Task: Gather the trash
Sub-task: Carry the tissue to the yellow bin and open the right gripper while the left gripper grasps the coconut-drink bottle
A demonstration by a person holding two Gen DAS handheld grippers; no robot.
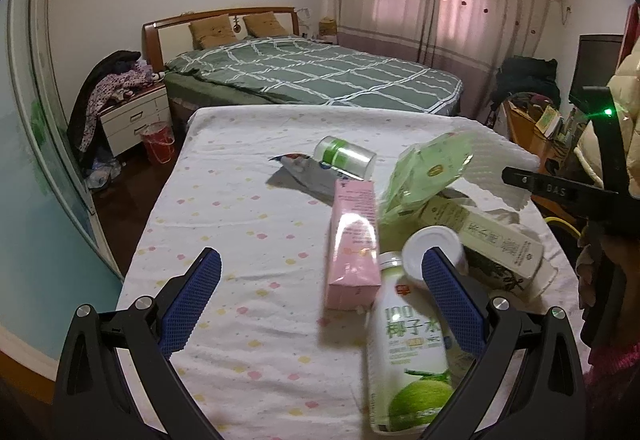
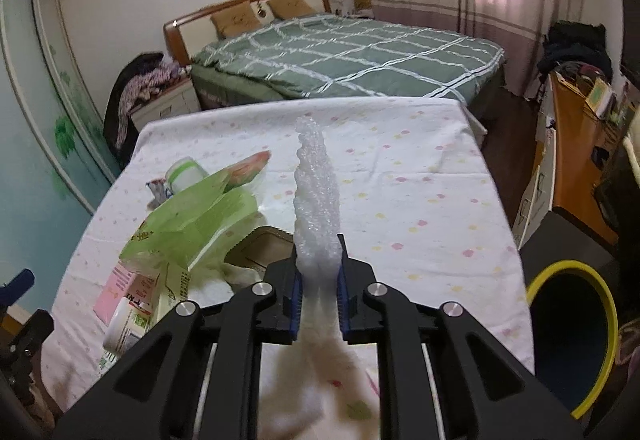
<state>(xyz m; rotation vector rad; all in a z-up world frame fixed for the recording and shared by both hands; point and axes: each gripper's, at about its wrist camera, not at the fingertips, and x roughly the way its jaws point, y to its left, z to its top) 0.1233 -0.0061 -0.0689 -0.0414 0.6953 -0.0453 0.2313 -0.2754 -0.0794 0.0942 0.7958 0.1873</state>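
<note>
Over the table [image 2: 420, 200], our right gripper [image 2: 319, 280] clamps bubble wrap [image 2: 316, 192]; left gripper [image 1: 320, 280] spread wide, empty, beside coconut-water bottle [image 1: 408, 352].

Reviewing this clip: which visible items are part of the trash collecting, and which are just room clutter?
Job:
bubble wrap in the right gripper
coconut water bottle
pink carton
green bag
yellow-rimmed bin
left gripper, open

Lying about:
bed
nightstand
red bucket
</note>
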